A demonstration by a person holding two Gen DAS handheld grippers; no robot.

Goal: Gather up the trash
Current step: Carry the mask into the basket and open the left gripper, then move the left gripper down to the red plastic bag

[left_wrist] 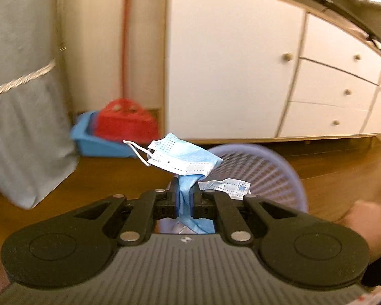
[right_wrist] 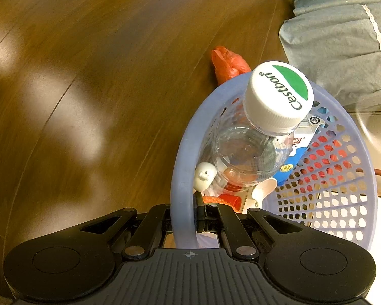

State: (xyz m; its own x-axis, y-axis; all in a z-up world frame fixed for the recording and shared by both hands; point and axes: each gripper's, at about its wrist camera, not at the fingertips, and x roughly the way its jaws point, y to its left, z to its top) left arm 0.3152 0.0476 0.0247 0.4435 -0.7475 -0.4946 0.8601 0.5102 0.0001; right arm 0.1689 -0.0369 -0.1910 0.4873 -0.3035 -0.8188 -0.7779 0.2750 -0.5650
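Dark wood floor (right_wrist: 94, 58), bedroom; white cabinet with drawers (left_wrist: 231, 58) along the far wall, grey bed skirt (left_wrist: 20, 117) at left, red broom head in a blue dustpan (left_wrist: 106, 137) in the corner.

Left claw (left_wrist: 185, 198): jaws drawn together, clamped on a blue face mask (left_wrist: 183, 157). Mask bunched at the pinch, its upper half flopped leftward with an ear loop dangling; a tail hangs below the jaws. It sits above the near side of the lilac basket (left_wrist: 271, 167), partly over the rim. A second mask piece (left_wrist: 228, 185) lies just beside, apparently already inside.

Right claw (right_wrist: 188, 211): jaws closed on the basket rim (right_wrist: 183, 178), holding the basket tilted. Inside: clear bottle with white Cestbon cap (right_wrist: 279, 96) standing tall, a carton, a small white figure (right_wrist: 204, 175), red bits. Orange plastic bag (right_wrist: 227, 63) on the floor just beyond the basket, not yet collected.

Step in hand, as judged: drop the mask in.
- Carry the left claw further over the opening first, since the flopped half overhangs leftward and may fall outside
- Keep the right grip firm and the basket level; the tall bottle could tip out
- Open fully; the loop may snag a jaw, so a slight shake may help
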